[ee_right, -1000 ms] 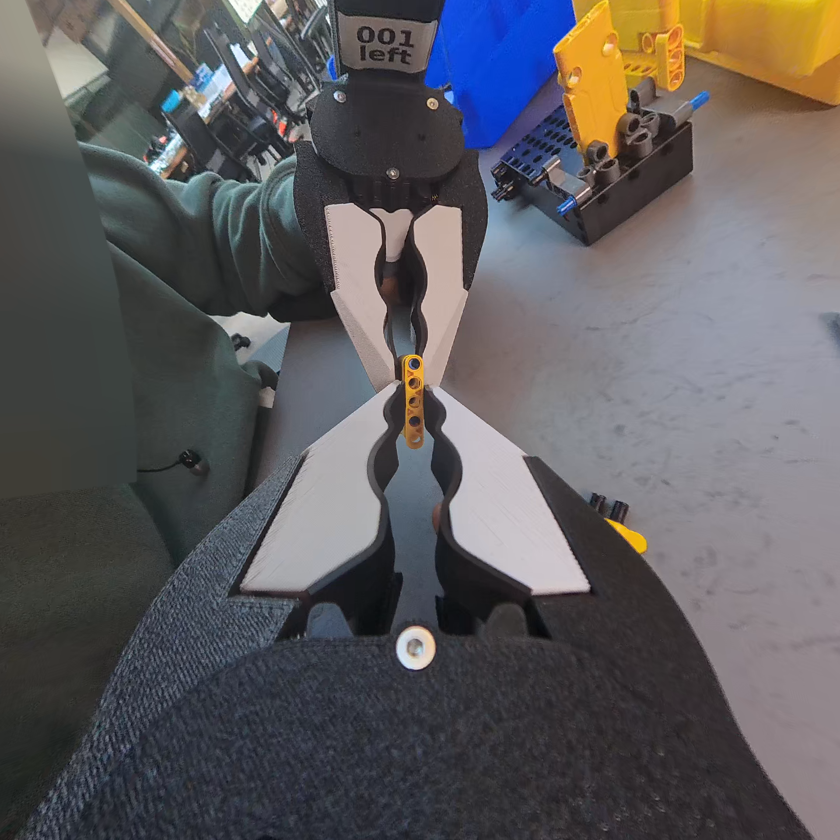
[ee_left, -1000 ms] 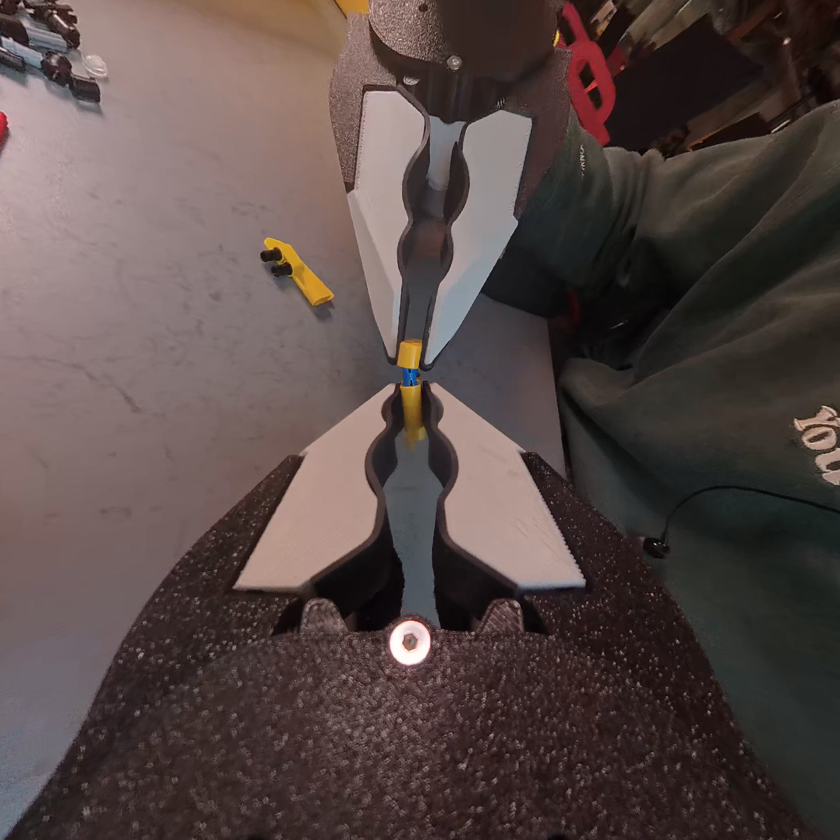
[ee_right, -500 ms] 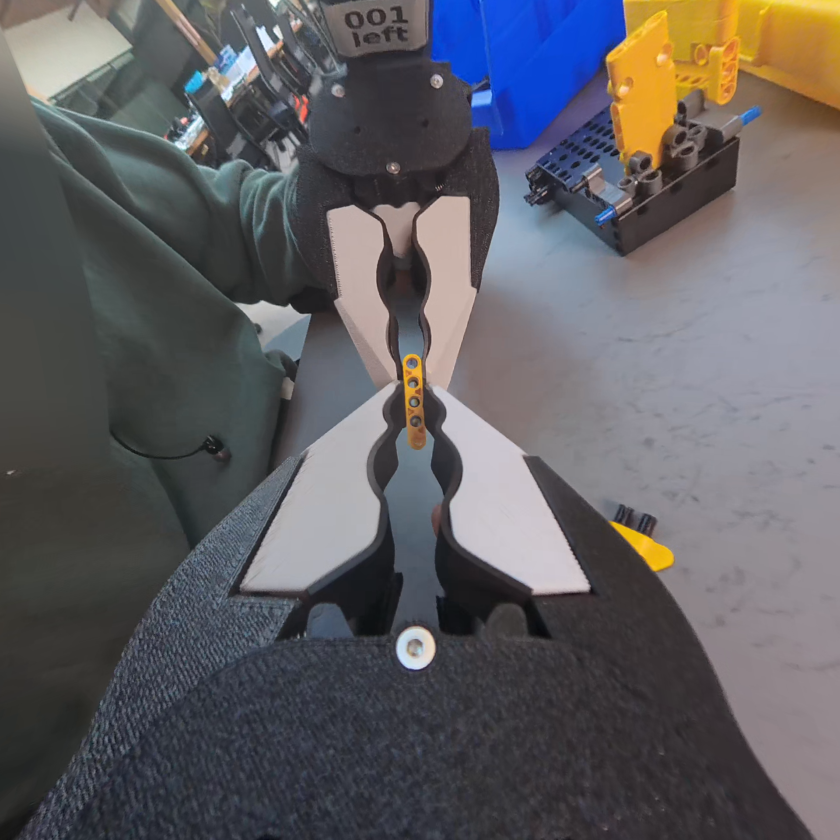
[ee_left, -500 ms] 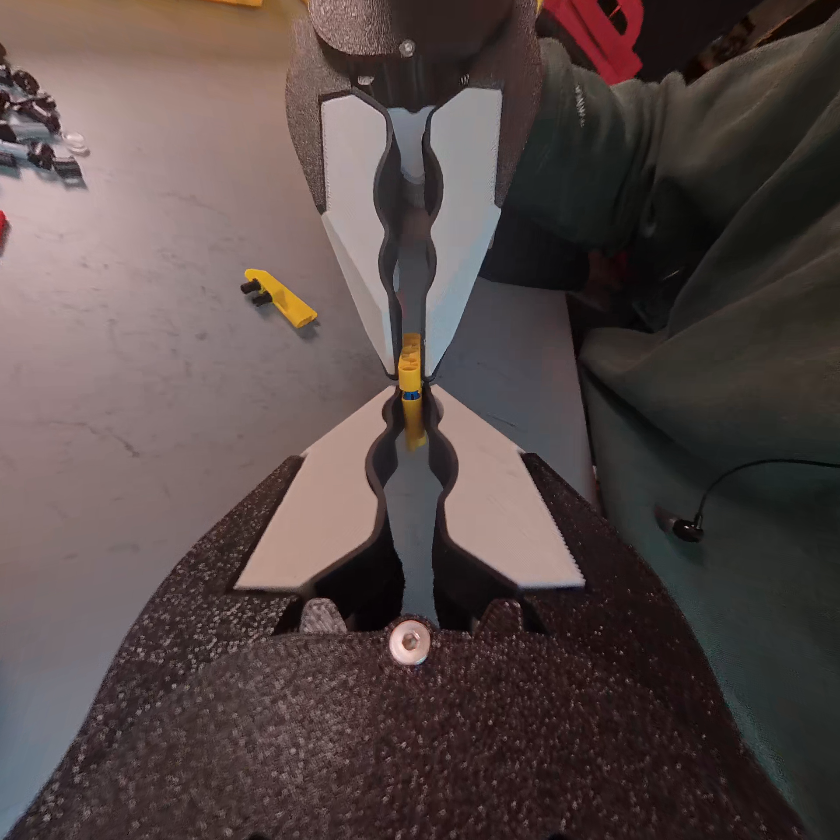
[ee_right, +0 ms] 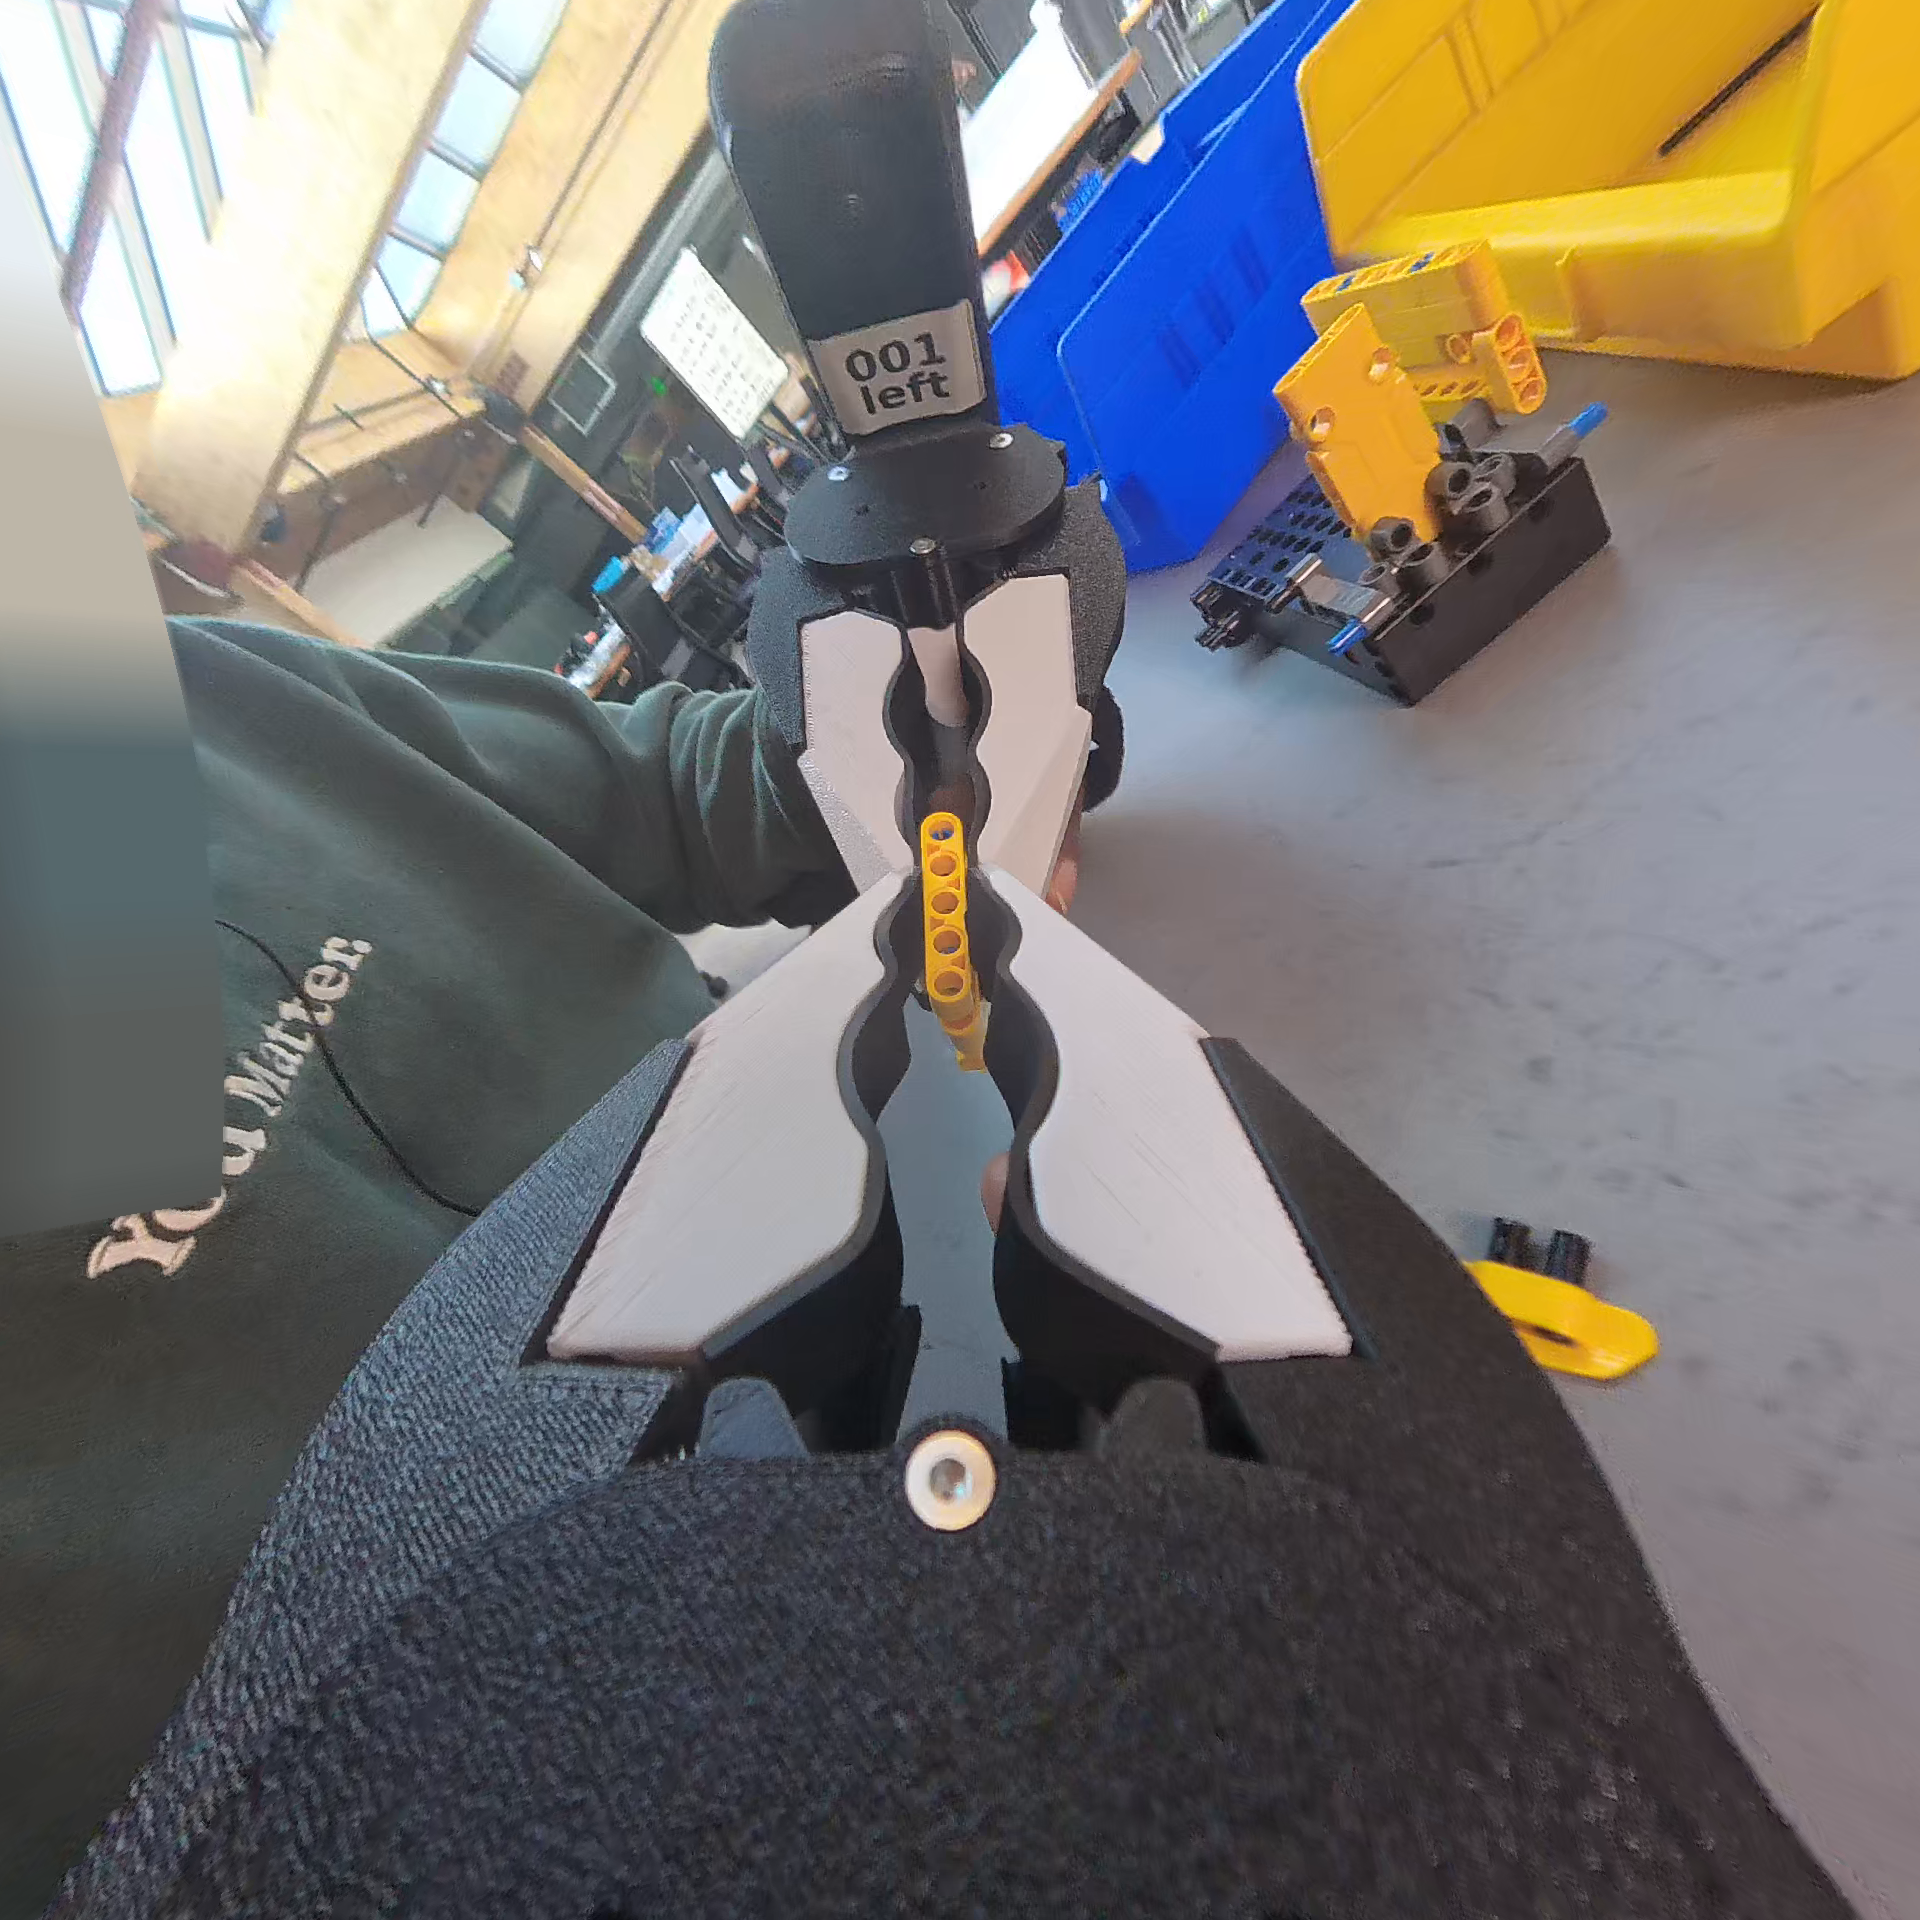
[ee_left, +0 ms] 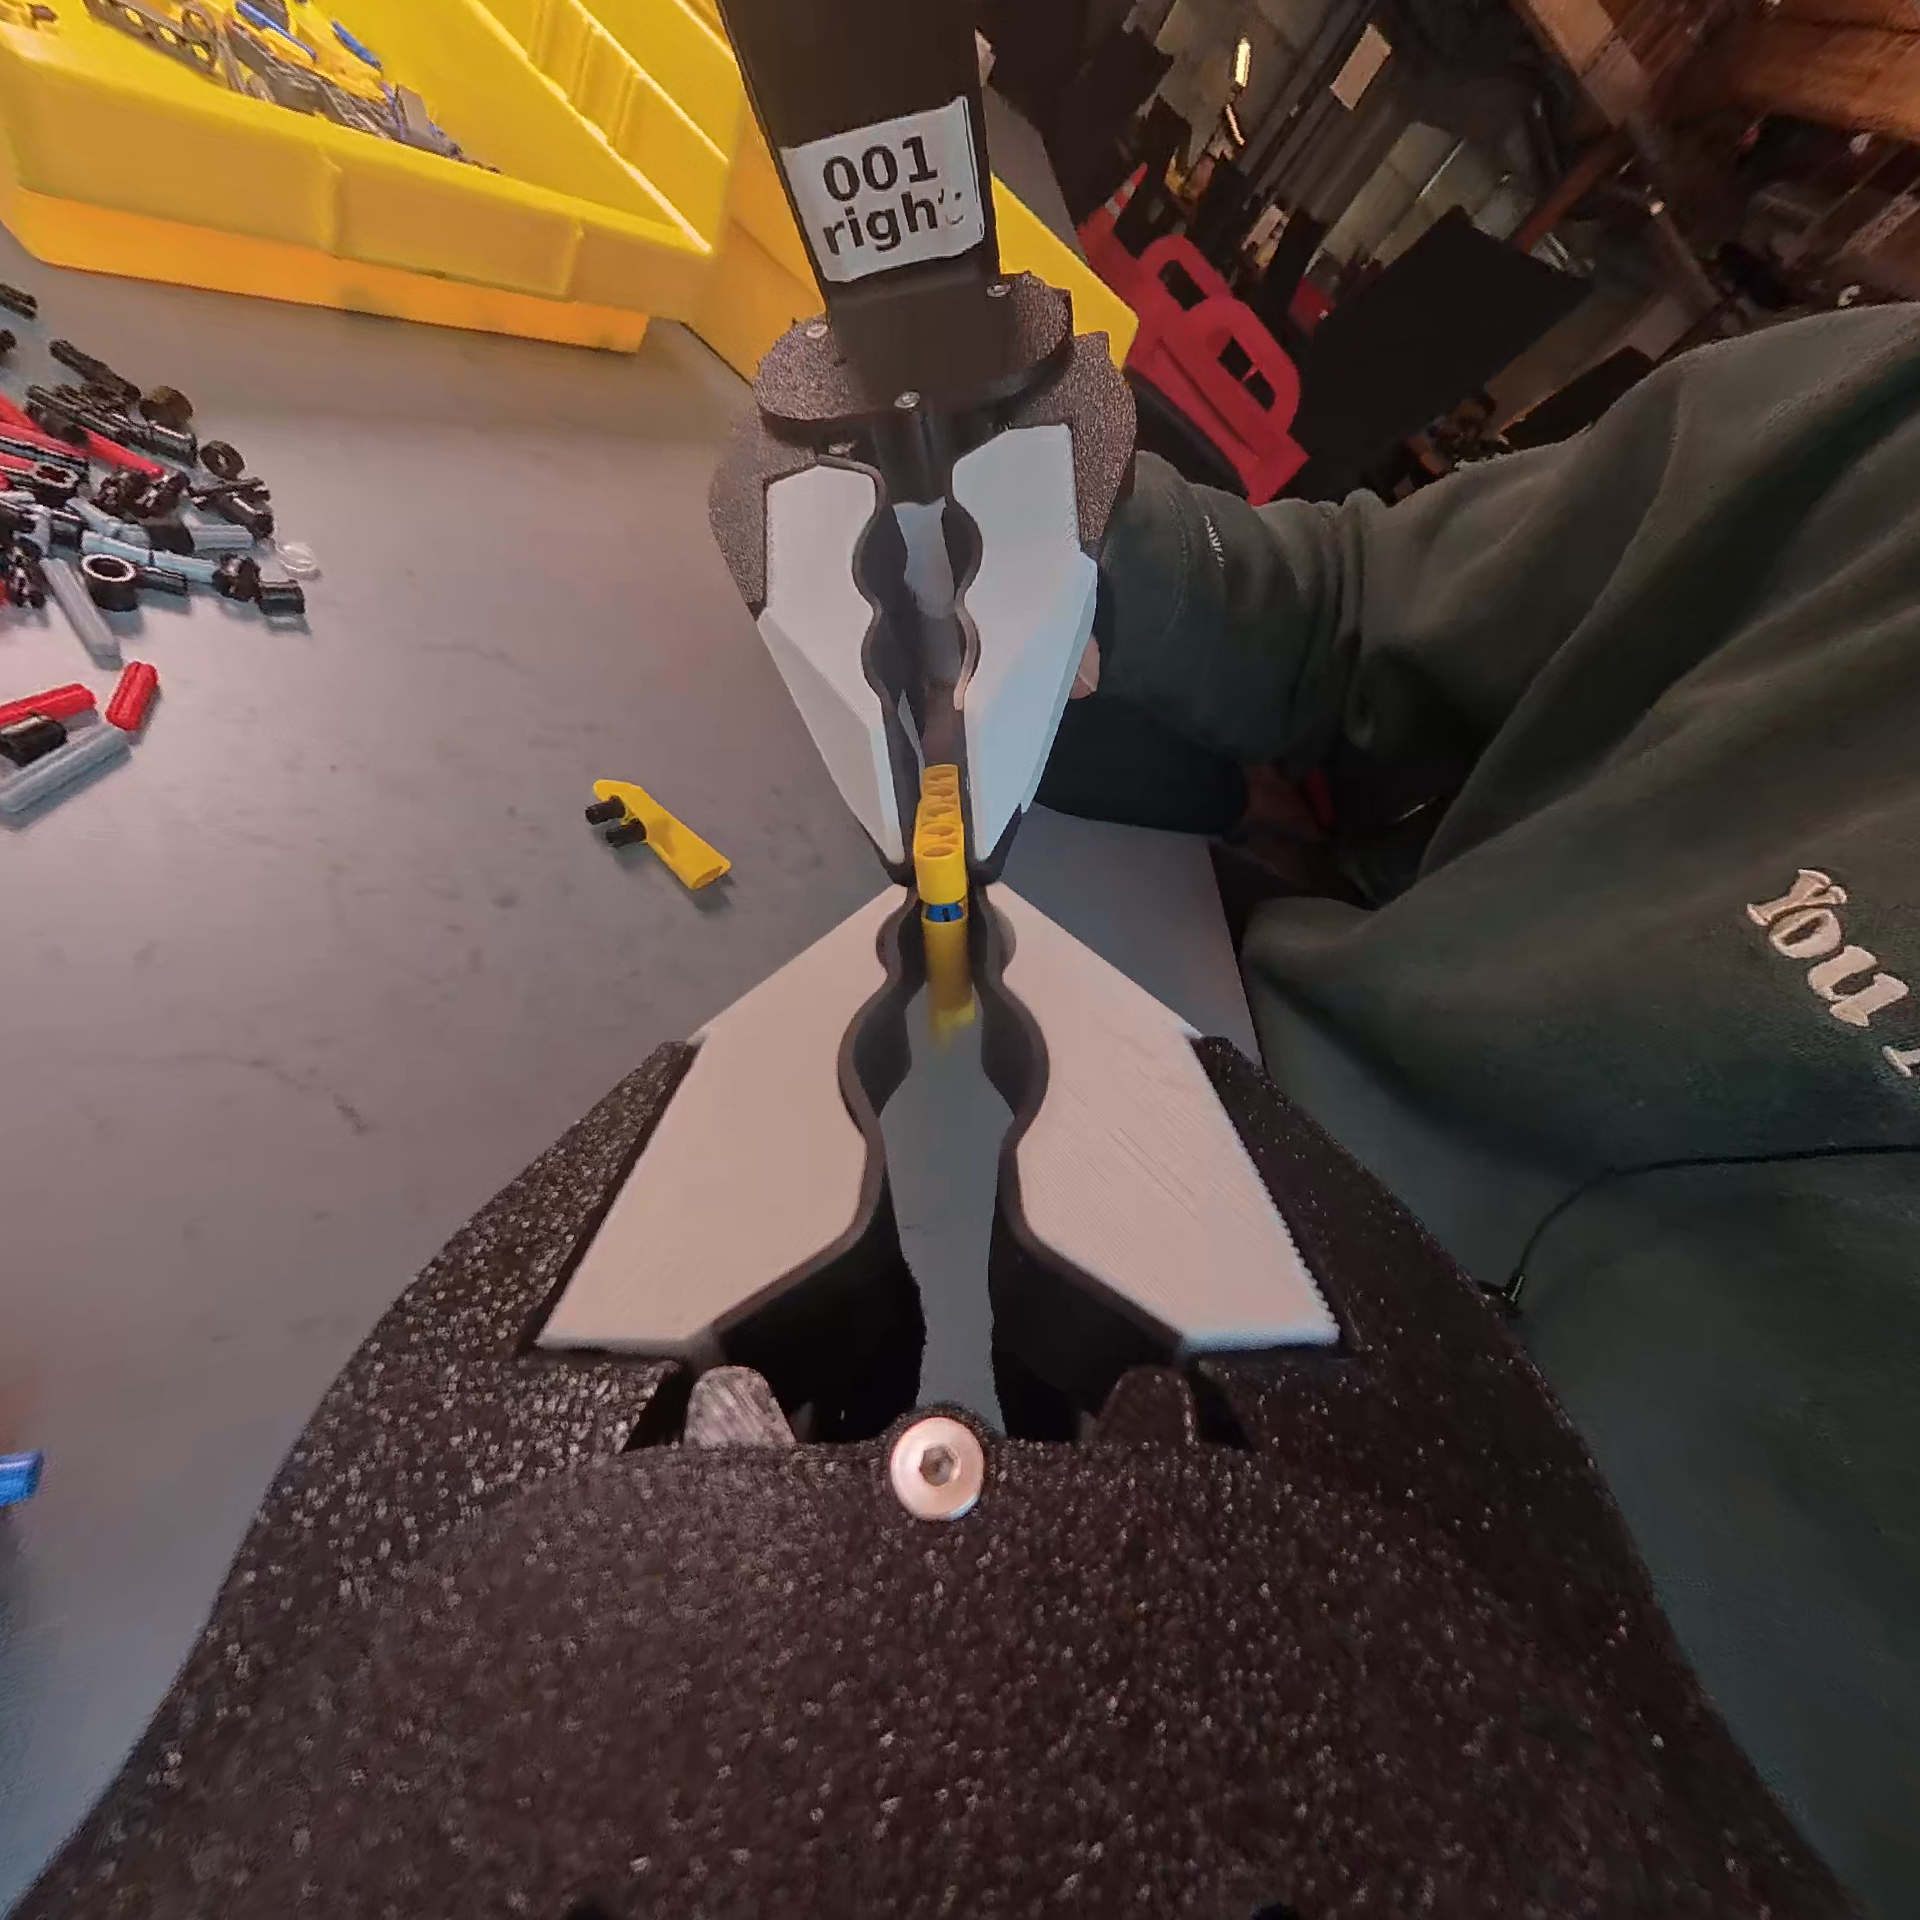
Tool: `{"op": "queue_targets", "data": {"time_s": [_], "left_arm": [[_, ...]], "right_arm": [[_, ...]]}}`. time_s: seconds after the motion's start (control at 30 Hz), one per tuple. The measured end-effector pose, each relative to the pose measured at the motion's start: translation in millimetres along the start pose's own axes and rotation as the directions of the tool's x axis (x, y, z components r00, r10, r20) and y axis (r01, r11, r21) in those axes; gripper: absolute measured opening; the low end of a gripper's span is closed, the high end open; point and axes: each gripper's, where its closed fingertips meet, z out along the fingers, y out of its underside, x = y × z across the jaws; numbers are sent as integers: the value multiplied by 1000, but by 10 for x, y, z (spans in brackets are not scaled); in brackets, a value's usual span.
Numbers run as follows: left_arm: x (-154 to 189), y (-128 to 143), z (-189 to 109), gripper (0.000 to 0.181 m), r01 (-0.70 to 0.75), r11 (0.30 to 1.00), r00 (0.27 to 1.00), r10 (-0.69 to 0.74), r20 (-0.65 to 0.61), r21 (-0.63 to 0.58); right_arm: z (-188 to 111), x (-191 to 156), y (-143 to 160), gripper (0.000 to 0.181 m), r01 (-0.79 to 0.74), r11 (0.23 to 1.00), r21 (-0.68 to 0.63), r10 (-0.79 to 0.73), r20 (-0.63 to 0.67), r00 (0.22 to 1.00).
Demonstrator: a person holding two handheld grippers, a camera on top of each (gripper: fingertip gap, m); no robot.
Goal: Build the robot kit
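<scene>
Grey table (ee_left: pixel 312 1039) fills most of both views. Big yellow bins (ee_left: pixel 312 208) stand at its far side, and blue bins (ee_right: pixel 1143 364) stand near them. A green sleeve (ee_left: pixel 1558 727) reaches in from the side.

Up in the air, the left gripper (ee_left: pixel 943 899) and the right gripper (ee_right: pixel 940 883) face each other, tip to tip and almost touching. Both are squeezed tight.

On the table, well apart from them, sits a black block (ee_right: pixel 1455 603) with yellow parts on top. A pile of small parts (ee_left: pixel 125 540) lies far off. One flat yellow piece (ee_left: pixel 665 836) lies alone, nearer.

The left gripper pinches a yellow bar (ee_left: pixel 948 966) right at its fingertips, and the rest of the bar runs back between the fingers. The right gripper pinches a yellow beam (ee_right: pixel 945 935) with holes in the same way. The two meet end to end, and a blue pin (ee_left: pixel 941 915) shows where they touch.

I think the best way to hold them is firm and straight. If one hand tilts, the small pin could jam or slip.
</scene>
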Motion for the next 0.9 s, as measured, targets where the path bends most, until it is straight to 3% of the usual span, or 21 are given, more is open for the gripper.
{"op": "queue_targets", "data": {"time_s": [0.3, 0.4, 0.53, 0.6, 0.67, 0.7, 0.77, 0.83, 0.9], "left_arm": [[3, -83, -61, 5, 35, 997, 999, -35, -9, 70], [55, -216, -103, 6, 33, 991, 999, -28, -37, 133], [125, -286, -145, 6, 46, 984, 997, -34, -70, 174], [139, -298, -173, 6, 61, 980, 996, -46, -83, 188], [143, -311, -200, 6, 101, 974, 991, -80, -109, 202], [134, -307, -204, 6, 128, 971, 987, -105, -122, 204], [121, -310, -208, 6, 197, 957, 973, -163, -166, 213], [107, -314, -208, 6, 252, 943, 957, -210, -200, 218], [103, -318, -199, 6, 280, 935, 948, -234, -215, 219]], "right_arm": [[32, -19, -126, 8, -19, 996, 91, 18, 6, 1000], [18, -98, -258, 8, 110, 990, 94, -107, -38, 994], [-24, -305, -373, 41, 372, 923, 95, -364, -91, 927], [-108, -336, -443, 54, 570, 820, 51, -550, -205, 809], [-193, -289, -436, 63, 775, 622, -114, -760, -330, 561], [-194, -296, -417, 64, 836, 514, -191, -830, -355, 430], [-109, -270, -309, 69, 870, 362, -334, -909, -334, 250], [-39, -161, -202, 68, 858, 293, -422, -937, -306, 170], [8, -130, -156, 61, 858, 309, -410, -933, -306, 190]]}}
